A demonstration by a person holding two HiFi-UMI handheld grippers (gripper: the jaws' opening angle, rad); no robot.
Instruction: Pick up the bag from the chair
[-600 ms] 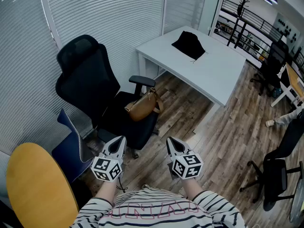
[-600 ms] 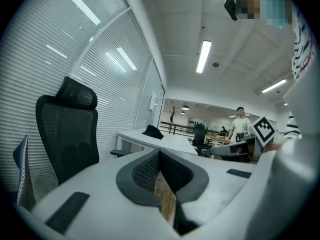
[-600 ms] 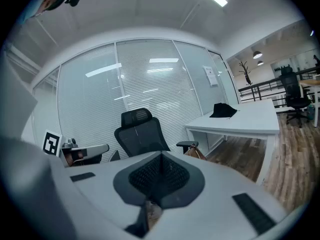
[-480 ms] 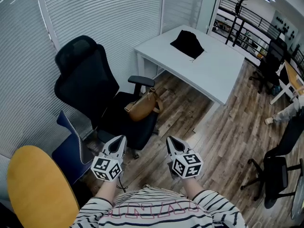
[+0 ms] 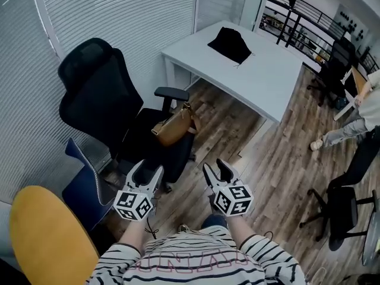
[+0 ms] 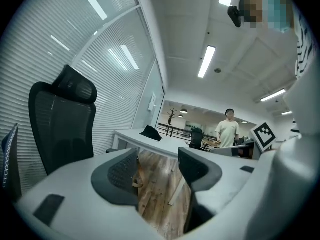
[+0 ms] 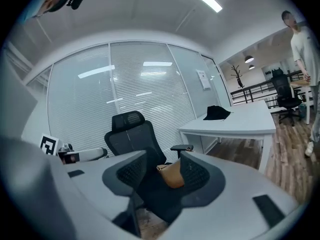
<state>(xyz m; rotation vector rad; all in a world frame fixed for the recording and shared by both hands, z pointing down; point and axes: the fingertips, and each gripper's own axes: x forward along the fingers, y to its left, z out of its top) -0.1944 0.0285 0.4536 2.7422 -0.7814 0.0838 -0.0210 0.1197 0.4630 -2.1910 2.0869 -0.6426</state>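
A tan leather bag (image 5: 173,127) lies on the seat of a black office chair (image 5: 104,103), close to the chair's right armrest (image 5: 171,92). In the right gripper view the bag (image 7: 171,174) shows between the jaws, some way off. My left gripper (image 5: 148,173) is open, held low in front of me, short of the chair's front edge. My right gripper (image 5: 215,170) is open too, beside the left one and over the wooden floor. In the left gripper view my left gripper (image 6: 156,166) has nothing between its jaws.
A white desk (image 5: 249,76) with a black cloth (image 5: 230,44) stands beyond the chair. A round yellow tabletop (image 5: 44,236) and a blue chair (image 5: 86,180) are at my left. Another black chair (image 5: 350,203) stands at the right. A person (image 5: 356,120) is at the right edge.
Both grippers have opened, with the jaws now spread apart. The view has shifted slightly, and the person at the right has come further into view.
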